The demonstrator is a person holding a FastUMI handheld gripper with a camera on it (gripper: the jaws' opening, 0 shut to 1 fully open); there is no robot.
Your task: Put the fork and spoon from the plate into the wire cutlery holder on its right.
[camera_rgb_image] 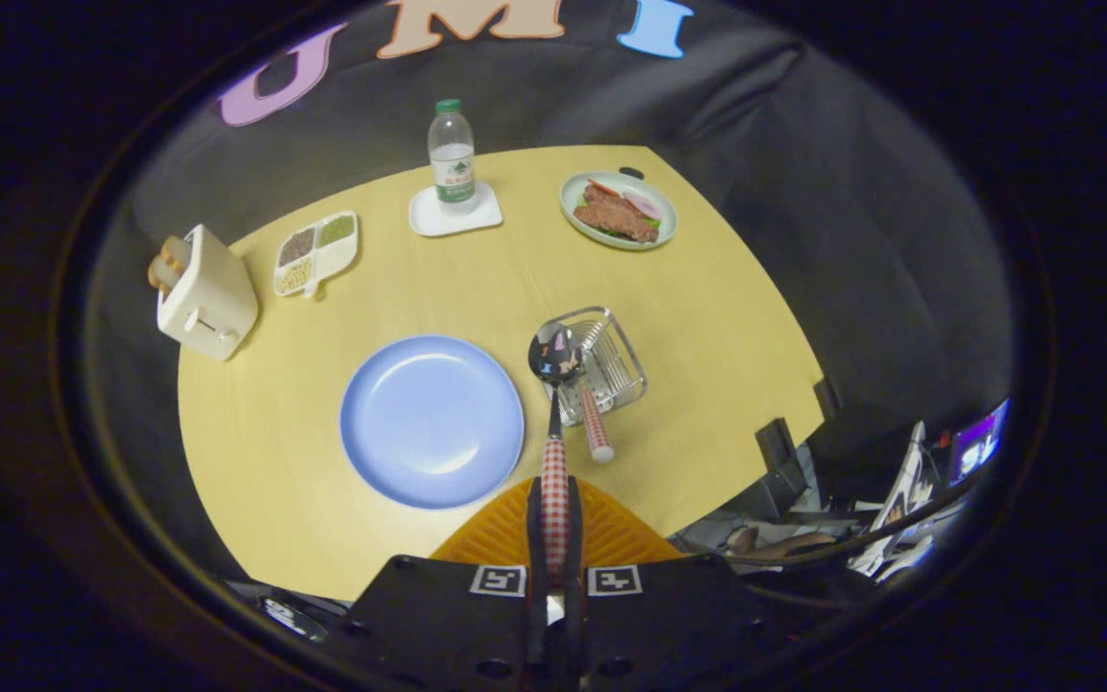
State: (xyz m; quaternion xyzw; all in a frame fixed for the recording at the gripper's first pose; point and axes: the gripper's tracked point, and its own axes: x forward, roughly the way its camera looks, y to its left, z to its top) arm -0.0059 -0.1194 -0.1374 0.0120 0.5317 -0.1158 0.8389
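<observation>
The spoon (554, 423) is sitting squeezed between the fingers (554, 524), which are pressing tight on its checked handle. Its shiny bowl is hanging over the wire cutlery holder (602, 363), at 12 o'clock from the fingers. The fork (592, 413) is already leaning inside the holder, handle sticking out. The blue plate (431, 420) is lying bare on the yellow tabletop (707, 317), at 9 o'clock from the holder.

Spoon (554, 384) in gripper (554, 524), bowl over holder (602, 363) w/ fork (594, 418), right of plate (431, 420).
</observation>
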